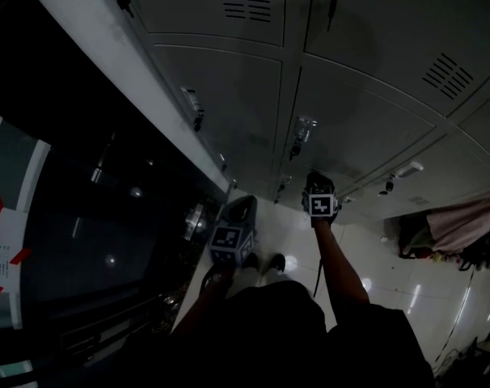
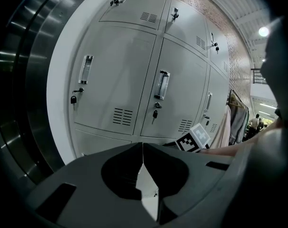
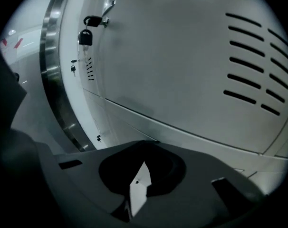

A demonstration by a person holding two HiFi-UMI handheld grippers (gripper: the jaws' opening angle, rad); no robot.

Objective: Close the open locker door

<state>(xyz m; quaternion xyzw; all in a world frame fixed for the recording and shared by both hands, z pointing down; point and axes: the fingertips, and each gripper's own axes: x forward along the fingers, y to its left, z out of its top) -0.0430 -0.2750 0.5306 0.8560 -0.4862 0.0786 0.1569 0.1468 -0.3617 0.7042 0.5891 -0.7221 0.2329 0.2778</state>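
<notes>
Right gripper view shows the right gripper (image 3: 145, 145) with its jaws pressed together on nothing, its nose close up to a grey locker door (image 3: 182, 65) low in the locker bank (image 2: 134, 80). Vent slots (image 3: 258, 65) sit toward the door's right side and a dark key (image 3: 85, 36) hangs at its left edge. The left gripper (image 2: 143, 145), also closed and empty, hangs back from the bank and faces its middle doors. No door in the bank stands plainly ajar; the one before the right gripper looks flush or nearly so, though I cannot tell whether it has latched. The closing push seems to be at its end. The next move likely calls for a square, firm press near the key edge until the door seats.
</notes>
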